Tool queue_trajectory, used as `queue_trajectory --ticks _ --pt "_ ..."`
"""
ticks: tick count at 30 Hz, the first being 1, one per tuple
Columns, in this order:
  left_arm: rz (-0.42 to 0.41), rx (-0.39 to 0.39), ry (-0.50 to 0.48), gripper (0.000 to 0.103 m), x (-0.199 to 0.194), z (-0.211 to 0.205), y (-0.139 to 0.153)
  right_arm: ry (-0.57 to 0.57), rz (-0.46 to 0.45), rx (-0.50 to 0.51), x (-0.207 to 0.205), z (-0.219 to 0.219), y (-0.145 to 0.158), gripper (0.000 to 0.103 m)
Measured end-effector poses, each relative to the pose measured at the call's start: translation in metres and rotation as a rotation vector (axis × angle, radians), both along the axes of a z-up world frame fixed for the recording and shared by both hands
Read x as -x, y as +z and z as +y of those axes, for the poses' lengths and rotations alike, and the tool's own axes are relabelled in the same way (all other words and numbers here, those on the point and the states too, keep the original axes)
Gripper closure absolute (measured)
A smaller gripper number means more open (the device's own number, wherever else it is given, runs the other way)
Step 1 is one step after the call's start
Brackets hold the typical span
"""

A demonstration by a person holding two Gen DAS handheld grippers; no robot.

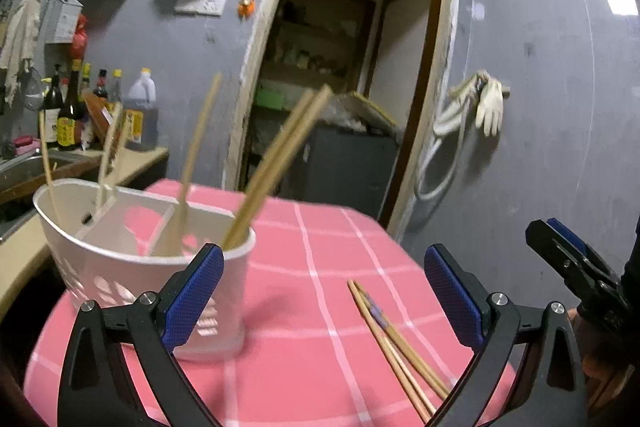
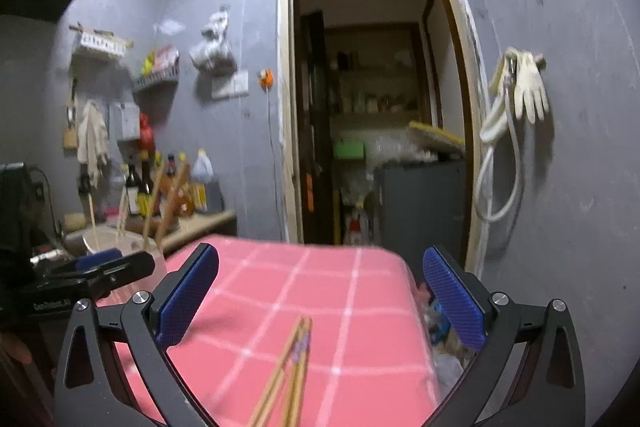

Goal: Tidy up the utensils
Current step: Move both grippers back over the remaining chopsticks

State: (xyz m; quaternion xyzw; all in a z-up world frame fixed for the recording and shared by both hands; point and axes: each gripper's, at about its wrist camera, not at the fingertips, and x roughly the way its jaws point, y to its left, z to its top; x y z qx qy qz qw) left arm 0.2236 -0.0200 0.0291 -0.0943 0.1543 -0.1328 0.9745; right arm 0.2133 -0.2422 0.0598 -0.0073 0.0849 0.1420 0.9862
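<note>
A white perforated utensil holder [image 1: 136, 267] stands on the pink checked tablecloth [image 1: 304, 291] at the left, with several wooden chopsticks [image 1: 276, 163] leaning in its compartments. More wooden chopsticks [image 1: 396, 343] lie loose on the cloth to its right. My left gripper [image 1: 324, 291] hovers over the cloth, open, nothing between its blue pads; its left finger overlaps the holder's near wall in the picture. In the right wrist view my right gripper [image 2: 320, 295] is open and empty above the loose chopsticks [image 2: 288, 367]. The holder [image 2: 116, 239] shows at the far left there, behind the left gripper's body.
A counter [image 1: 136, 163] with bottles [image 1: 68, 111] and a sink runs along the left wall. Behind the table, an open doorway [image 2: 376, 107] leads to a storeroom. Gloves and a hose [image 2: 516, 95] hang on the right wall. The table's far edge [image 2: 320, 247] drops off before the doorway.
</note>
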Motion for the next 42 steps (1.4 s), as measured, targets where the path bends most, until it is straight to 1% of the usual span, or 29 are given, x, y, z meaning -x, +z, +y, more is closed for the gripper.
queue_trajectory --ticks 3,9,11,13,14,17,19,20,21,23,25,26,31,35,38,42 --pt "0.051 -0.019 -0.007 0.005 -0.007 -0.011 -0.012 -0.011 0.067 0.021 -0.008 -0.007 -0.011 0.0" --pt "0.154 -0.055 -0.027 0.005 -0.02 -0.025 -0.033 -0.015 0.2 0.026 -0.023 -0.018 -0.033 0.0" --pt "0.189 -0.066 -0.036 0.005 -0.025 -0.028 -0.037 -0.012 0.244 0.03 -0.028 -0.021 -0.039 0.003" --pt "0.238 -0.107 -0.044 0.005 -0.033 -0.033 -0.042 -0.001 0.292 0.046 -0.034 -0.02 -0.046 0.011" --pt "0.254 -0.122 -0.046 0.005 -0.036 -0.036 -0.044 0.002 0.313 0.053 -0.037 -0.02 -0.05 0.013" --pt "0.294 -0.142 -0.05 0.006 -0.042 -0.04 -0.051 0.015 0.384 0.079 -0.045 -0.018 -0.059 0.022" --pt "0.306 -0.153 -0.051 0.006 -0.045 -0.041 -0.053 0.024 0.426 0.101 -0.051 -0.016 -0.065 0.034" --pt "0.315 -0.155 -0.055 0.007 -0.047 -0.042 -0.054 0.03 0.454 0.111 -0.054 -0.015 -0.068 0.037" --pt "0.323 -0.156 -0.06 0.011 -0.05 -0.043 -0.056 0.038 0.476 0.117 -0.057 -0.014 -0.071 0.043" --pt "0.349 -0.156 -0.077 0.016 -0.056 -0.046 -0.06 0.057 0.51 0.127 -0.06 -0.012 -0.075 0.049" --pt "0.376 -0.158 -0.09 0.022 -0.062 -0.048 -0.063 0.082 0.547 0.142 -0.063 -0.009 -0.08 0.053" --pt "0.386 -0.157 -0.096 0.026 -0.064 -0.049 -0.064 0.091 0.559 0.151 -0.064 -0.007 -0.082 0.054" --pt "0.438 -0.149 -0.128 0.036 -0.077 -0.054 -0.068 0.128 0.613 0.209 -0.069 0.004 -0.091 0.057" --pt "0.476 -0.138 -0.155 0.046 -0.087 -0.056 -0.072 0.135 0.651 0.242 -0.074 0.009 -0.098 0.057" --pt "0.508 -0.115 -0.19 0.048 -0.093 -0.056 -0.075 0.136 0.663 0.245 -0.077 0.011 -0.098 0.057" --pt "0.535 -0.096 -0.204 0.052 -0.1 -0.054 -0.076 0.138 0.673 0.248 -0.081 0.015 -0.099 0.057"
